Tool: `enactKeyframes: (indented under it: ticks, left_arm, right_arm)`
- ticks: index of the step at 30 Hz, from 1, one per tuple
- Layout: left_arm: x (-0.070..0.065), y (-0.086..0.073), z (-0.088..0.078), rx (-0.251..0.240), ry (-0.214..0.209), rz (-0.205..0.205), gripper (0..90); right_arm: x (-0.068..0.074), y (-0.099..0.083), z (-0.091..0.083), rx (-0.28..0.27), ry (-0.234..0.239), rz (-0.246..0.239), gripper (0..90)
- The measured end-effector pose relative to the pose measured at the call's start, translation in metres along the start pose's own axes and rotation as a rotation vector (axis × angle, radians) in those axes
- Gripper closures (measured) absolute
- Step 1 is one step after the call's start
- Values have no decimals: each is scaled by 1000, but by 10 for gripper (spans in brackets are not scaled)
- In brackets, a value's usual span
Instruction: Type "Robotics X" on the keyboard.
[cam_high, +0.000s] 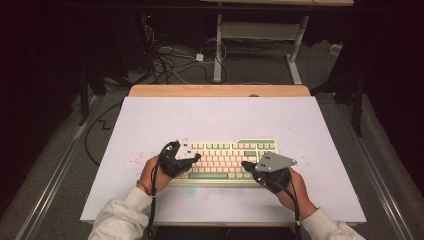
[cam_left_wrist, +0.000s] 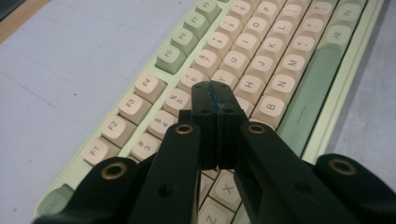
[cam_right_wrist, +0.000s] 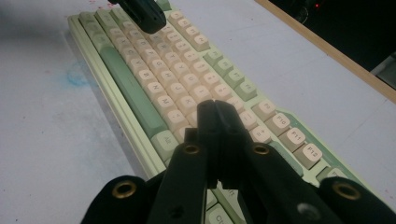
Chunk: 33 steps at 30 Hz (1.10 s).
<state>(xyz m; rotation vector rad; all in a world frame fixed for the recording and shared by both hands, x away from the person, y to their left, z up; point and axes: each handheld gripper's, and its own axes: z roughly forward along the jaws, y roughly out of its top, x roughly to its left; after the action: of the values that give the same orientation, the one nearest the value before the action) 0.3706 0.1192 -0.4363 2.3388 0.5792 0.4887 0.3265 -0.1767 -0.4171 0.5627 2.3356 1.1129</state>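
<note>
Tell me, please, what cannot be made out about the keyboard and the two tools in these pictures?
- Left gripper view: the shut left tool covers the keys under its tip on the keyboard; whether it touches one is hidden.
- Right gripper view: the right tool likewise hides the keys beneath; near legends are blurred.
- High view: key legends on the keyboard are too small to read, and the hands hide both of its ends.
</note>
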Motion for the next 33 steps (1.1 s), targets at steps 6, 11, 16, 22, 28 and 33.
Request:
enactKeyframes:
  ticks: [6, 11, 16, 22, 28, 33]
  left_arm:
    - [1, 6, 6, 4, -17, 1, 876]
    - [-2, 11, 14, 20, -24, 20, 876]
    - [0, 12, 19, 29, -30, 14, 876]
    - [1, 14, 24, 48, -30, 21, 876]
    - [1, 15, 29, 64, -26, 31, 875]
    - [0, 16, 32, 80, -31, 30, 877]
  right_arm:
    - [-1, 0, 0, 1, -1, 0, 900]
    - [-2, 0, 1, 7, -1, 0, 900]
    - [-2, -1, 0, 8, 0, 0, 900]
    - [-3, -2, 1, 15, 3, 0, 900]
    - [-3, -1, 2, 18, 3, 1, 900]
    - [-3, -2, 2, 25, 6, -1, 900]
